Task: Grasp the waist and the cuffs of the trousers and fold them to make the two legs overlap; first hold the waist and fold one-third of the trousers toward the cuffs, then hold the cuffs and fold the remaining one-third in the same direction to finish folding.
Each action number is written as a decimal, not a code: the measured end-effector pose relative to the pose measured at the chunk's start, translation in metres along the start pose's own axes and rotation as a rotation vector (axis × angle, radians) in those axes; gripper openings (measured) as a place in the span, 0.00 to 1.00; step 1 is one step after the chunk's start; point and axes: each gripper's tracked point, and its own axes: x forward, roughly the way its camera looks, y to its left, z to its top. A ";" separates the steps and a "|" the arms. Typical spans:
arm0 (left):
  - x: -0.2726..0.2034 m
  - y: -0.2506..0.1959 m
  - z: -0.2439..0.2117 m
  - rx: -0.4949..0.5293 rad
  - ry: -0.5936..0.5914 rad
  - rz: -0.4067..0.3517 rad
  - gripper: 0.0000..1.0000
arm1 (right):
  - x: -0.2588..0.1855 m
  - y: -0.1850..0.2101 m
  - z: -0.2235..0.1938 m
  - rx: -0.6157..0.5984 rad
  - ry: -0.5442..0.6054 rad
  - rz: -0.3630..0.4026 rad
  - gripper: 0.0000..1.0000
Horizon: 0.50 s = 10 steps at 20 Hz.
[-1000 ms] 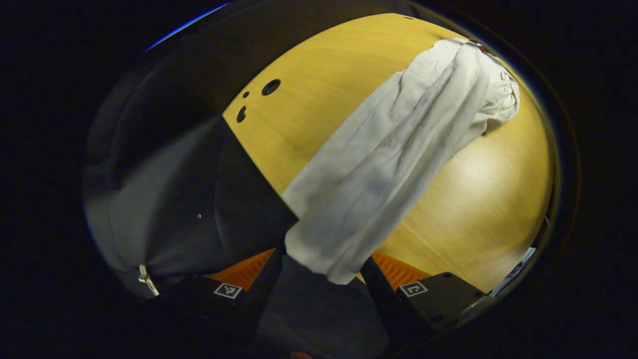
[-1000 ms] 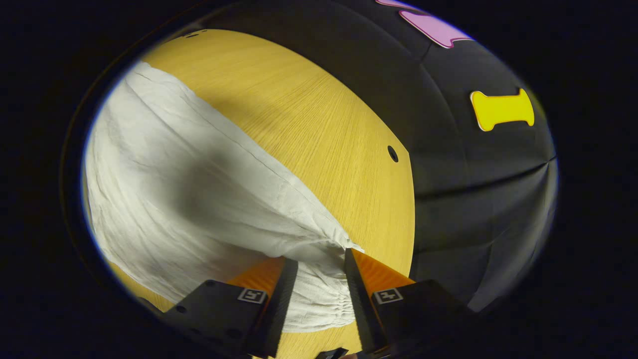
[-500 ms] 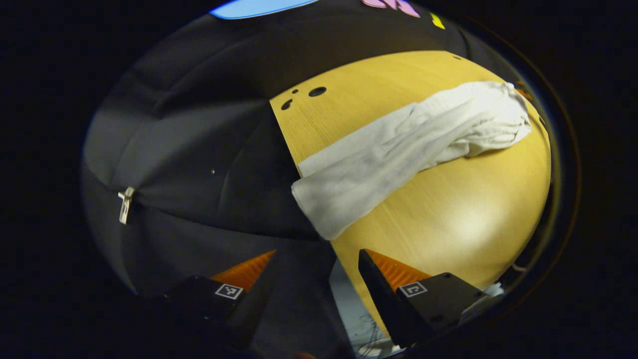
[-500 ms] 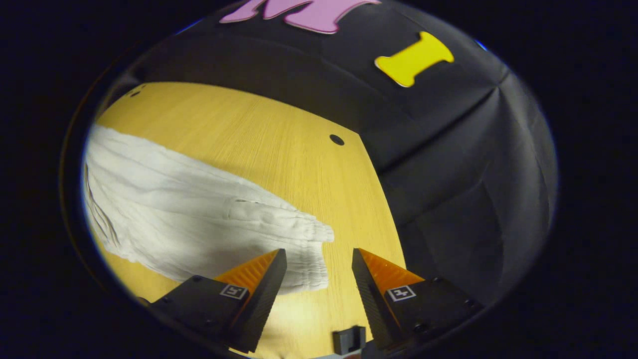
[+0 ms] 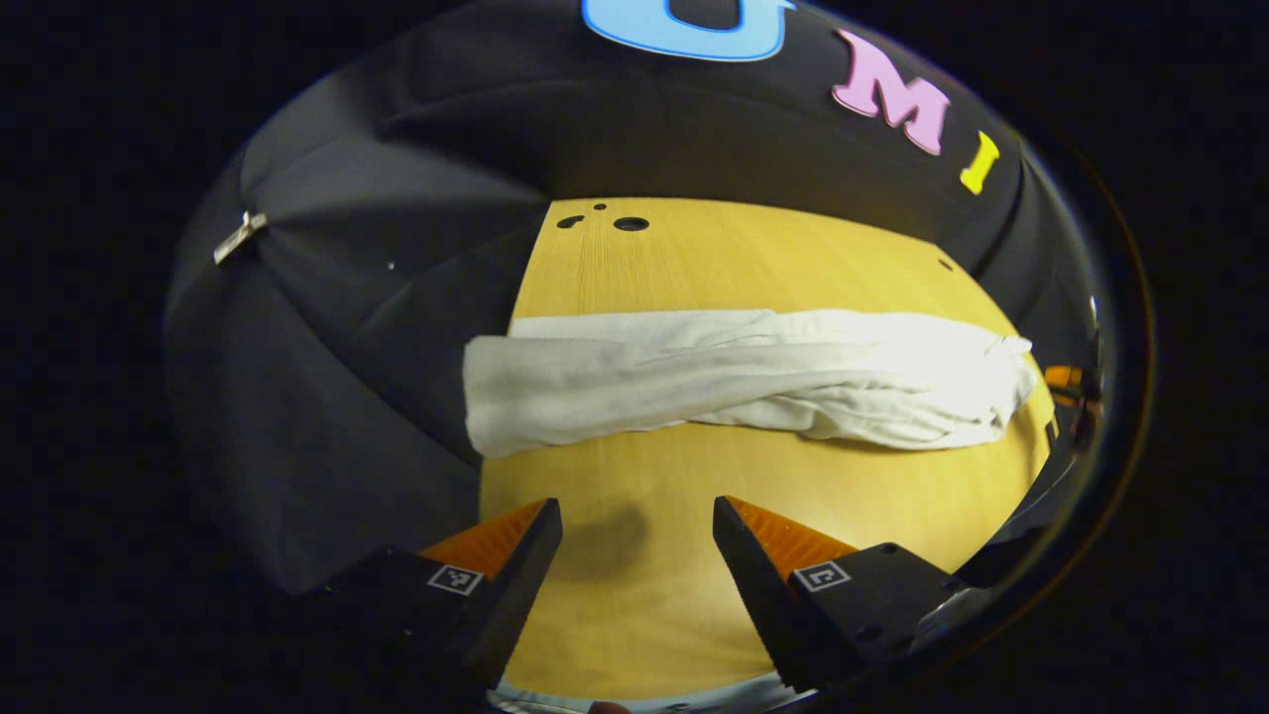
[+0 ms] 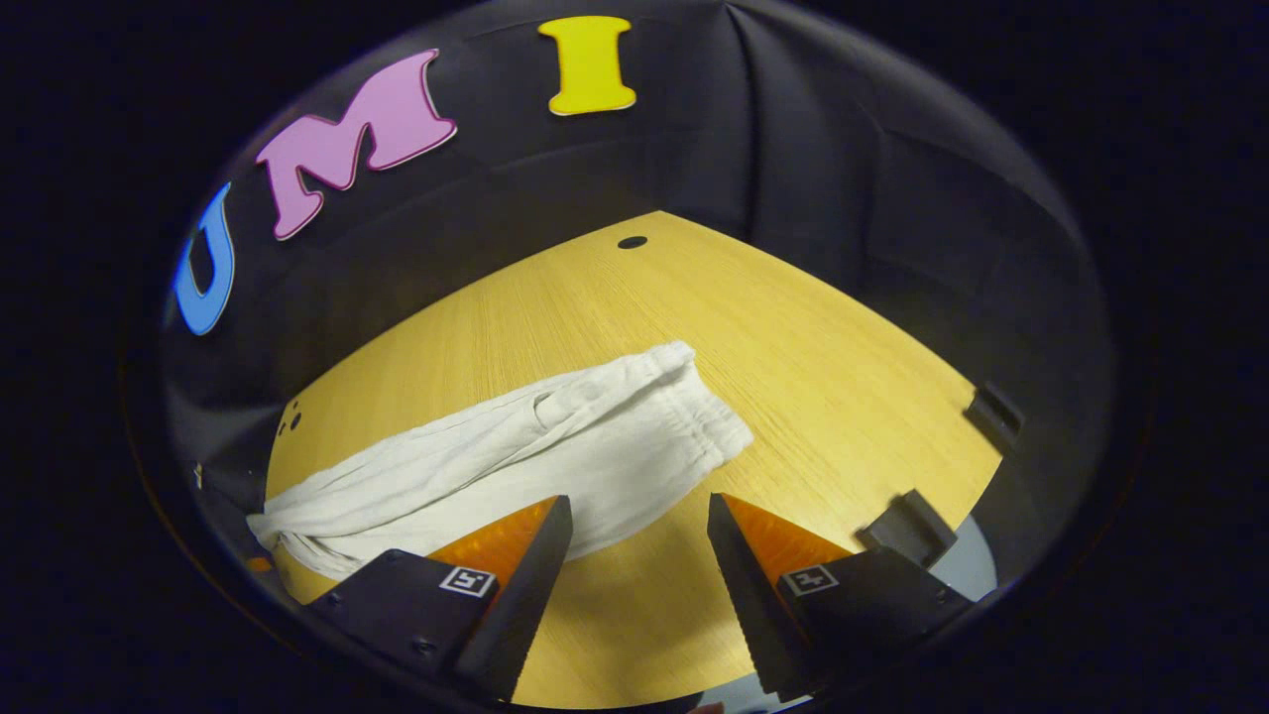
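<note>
Both jaws released; trousers point(image 5: 734, 375) flat on table point(image 5: 793, 258); cuffs overhang edge, left gripper view.

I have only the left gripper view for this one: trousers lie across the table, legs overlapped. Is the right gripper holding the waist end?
Observer: No. The right gripper view shows the right gripper with its jaws wide open, pressing on nothing.
Operator: Does the waist hang off the table?
Observer: No. The gathered waistband of the trousers lies flat on the table, inside its edge.
Operator: Anything near that end?
Observer: Two black fixtures sit at the table's edge, apart from the cloth.
</note>
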 end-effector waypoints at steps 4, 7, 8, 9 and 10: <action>0.007 -0.024 -0.004 -0.177 -0.019 -0.044 0.92 | 0.012 -0.005 -0.011 0.174 0.035 0.002 0.89; 0.012 -0.033 -0.001 -0.303 -0.041 -0.049 0.96 | 0.034 -0.013 -0.011 0.283 0.042 -0.014 0.94; 0.015 -0.034 0.000 -0.330 -0.048 -0.045 0.96 | 0.040 -0.014 -0.009 0.317 0.044 -0.014 0.94; 0.017 -0.034 0.000 -0.350 -0.049 -0.038 0.96 | 0.047 -0.015 -0.008 0.347 0.046 -0.015 0.94; 0.019 -0.036 0.001 -0.367 -0.049 -0.036 0.96 | 0.054 -0.016 -0.006 0.372 0.046 -0.019 0.94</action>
